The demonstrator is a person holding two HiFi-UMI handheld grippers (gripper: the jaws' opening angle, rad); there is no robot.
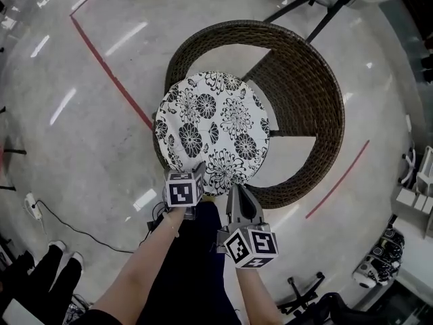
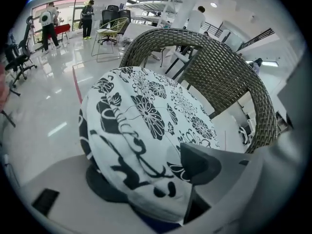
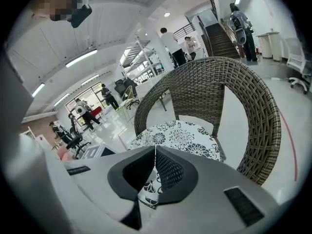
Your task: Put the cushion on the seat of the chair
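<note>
Head view: the round white cushion with black flower print (image 1: 211, 133) lies flat on the white seat of the round dark-brown wicker tub chair (image 1: 318, 100). It sits toward the front. Its near edge overhangs the front rim, where the two claws and their marker cubes hide it. The cushion covers most of the seat, and only a pale wedge shows at the back and right.

Left gripper view: the left claw (image 2: 151, 172) stands released, its jaws spread wide with the cushion's thick edge between them. The far pad is clear of the fabric. The near pad is half buried under the cushion, so it may be touching there; I cannot be sure.

Right gripper view: the right claw (image 3: 155, 167) is clenched on the cushion, a thin fold of printed cloth pinched between its ribbed pads. The chair's curved back (image 3: 204, 82) rises beyond, cut off at the right.
</note>
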